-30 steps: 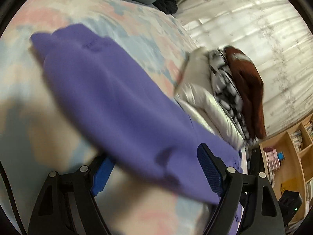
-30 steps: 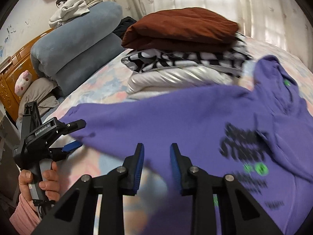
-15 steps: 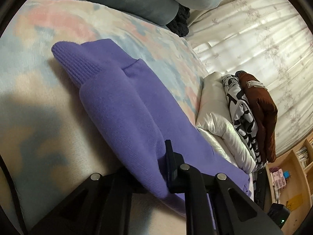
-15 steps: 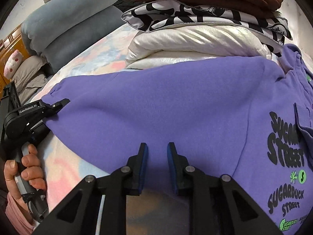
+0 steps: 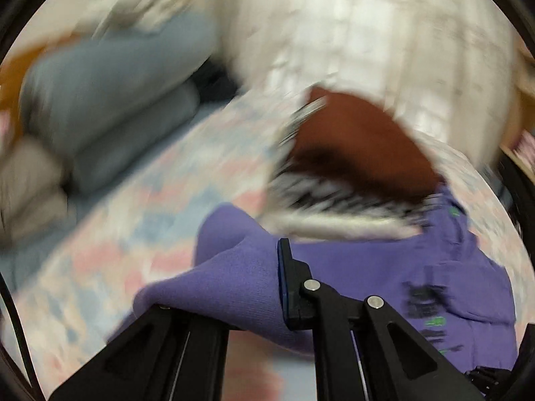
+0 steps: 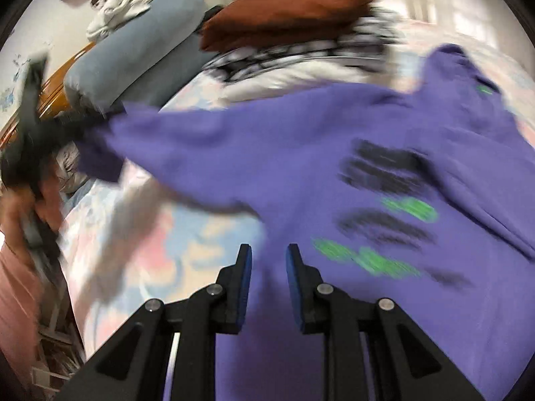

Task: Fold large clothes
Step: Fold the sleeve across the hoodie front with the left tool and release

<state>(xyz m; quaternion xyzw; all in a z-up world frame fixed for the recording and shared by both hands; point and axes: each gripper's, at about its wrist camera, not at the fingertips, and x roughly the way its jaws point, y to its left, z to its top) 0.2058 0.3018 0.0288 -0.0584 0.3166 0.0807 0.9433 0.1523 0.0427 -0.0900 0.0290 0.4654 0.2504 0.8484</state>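
Observation:
A purple sweatshirt (image 6: pixel 334 153) with black and green print lies on the pastel bedspread (image 6: pixel 187 230). My left gripper (image 5: pixel 250 287) is shut on its sleeve cuff (image 5: pixel 234 277) and holds it lifted; it also shows blurred in the right wrist view (image 6: pixel 83 123), pulling the sleeve out to the left. My right gripper (image 6: pixel 267 284) hovers over the sweatshirt's lower edge with its jaws a small gap apart; no cloth visibly pinched between them.
A stack of folded clothes, brown (image 6: pixel 284 10) on top of black-and-white (image 6: pixel 301 53) and white, sits at the bed's far side. Grey-blue rolled bedding (image 6: pixel 133 50) lies at the back left. White curtains (image 5: pixel 384 33) hang behind. Both views are motion-blurred.
My left gripper closed on the sleeve cuff, lifted it and swung it up and across. The right gripper has pulled back from the cloth, its jaws staying narrowly apart.

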